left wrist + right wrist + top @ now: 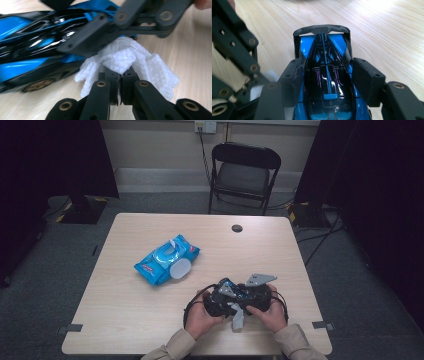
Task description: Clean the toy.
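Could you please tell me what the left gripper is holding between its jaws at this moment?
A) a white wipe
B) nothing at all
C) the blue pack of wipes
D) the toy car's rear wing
A: in the left gripper view the left gripper has its jaws pinched shut on a crumpled white wipe, right beside the blue toy car that the right gripper clamps by its sides.

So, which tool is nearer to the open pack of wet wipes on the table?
The left tool; the wipes pack lies up and to its left on the table. The right tool is beside it, on the side away from the pack.
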Available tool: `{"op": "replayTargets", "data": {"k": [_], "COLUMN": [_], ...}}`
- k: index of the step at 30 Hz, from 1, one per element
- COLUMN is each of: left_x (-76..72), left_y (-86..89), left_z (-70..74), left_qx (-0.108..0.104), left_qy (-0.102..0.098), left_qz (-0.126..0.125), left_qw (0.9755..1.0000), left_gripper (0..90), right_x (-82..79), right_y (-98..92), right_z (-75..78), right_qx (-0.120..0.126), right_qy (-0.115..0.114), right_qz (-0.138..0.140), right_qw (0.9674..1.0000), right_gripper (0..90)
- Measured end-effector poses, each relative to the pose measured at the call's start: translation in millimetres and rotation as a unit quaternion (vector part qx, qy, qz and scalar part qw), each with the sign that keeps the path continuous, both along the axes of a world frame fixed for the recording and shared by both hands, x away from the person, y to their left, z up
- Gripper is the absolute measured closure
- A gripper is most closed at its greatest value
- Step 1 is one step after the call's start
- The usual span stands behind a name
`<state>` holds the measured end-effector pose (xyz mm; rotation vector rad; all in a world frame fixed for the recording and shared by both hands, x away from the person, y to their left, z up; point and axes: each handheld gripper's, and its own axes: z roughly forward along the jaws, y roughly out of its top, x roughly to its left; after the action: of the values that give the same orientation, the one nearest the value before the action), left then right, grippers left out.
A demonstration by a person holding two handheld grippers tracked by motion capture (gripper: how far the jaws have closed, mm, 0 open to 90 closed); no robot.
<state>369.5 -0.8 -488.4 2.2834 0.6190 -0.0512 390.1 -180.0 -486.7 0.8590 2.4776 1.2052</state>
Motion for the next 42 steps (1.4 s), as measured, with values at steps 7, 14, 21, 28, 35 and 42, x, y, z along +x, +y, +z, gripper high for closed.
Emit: {"op": "replayTargets", "data": {"k": [7,14,21,28,35,42], "left_x": [-2.2,-4.2,-6.4,-9.4,-14.3,-17.5], "left_y": [-5.3,-7.2,-13.8,-19.1,-28.7,-29.7], "left_z": [0.8,0.2,-1.7,-2.4,-3.6,-2.2], "left_qx": [0.004,-0.001,-0.011,-0.017,-0.025,-0.036], "left_qy": [-0.001,0.001,0.006,0.006,0.008,0.013], "left_qz": [-0.007,-0.009,-0.019,-0.024,-0.037,-0.051], "left_qw": [1.0000,1.0000,0.9998,0.9996,0.9990,0.9979], "left_gripper": [86.8,86.8,86.9,86.8,86.8,86.8], "right_x": [0.1,0.0,0.1,0.2,0.3,0.5], "right_y": [-0.2,-0.1,0.2,-0.6,-0.5,-0.9], "right_z": [-0.1,-0.1,-0.2,-0.5,-0.7,-1.1], "right_qx": [-0.001,-0.002,-0.002,0.000,0.000,0.003], "right_qy": [0.000,-0.001,-0.002,-0.002,-0.002,-0.001], "right_qz": [0.001,0.002,0.002,0.002,0.002,0.002], "right_qw": [1.0000,1.0000,1.0000,1.0000,1.0000,1.0000], "right_gripper": [42.3,42.3,42.2,42.3,42.3,42.3]}}
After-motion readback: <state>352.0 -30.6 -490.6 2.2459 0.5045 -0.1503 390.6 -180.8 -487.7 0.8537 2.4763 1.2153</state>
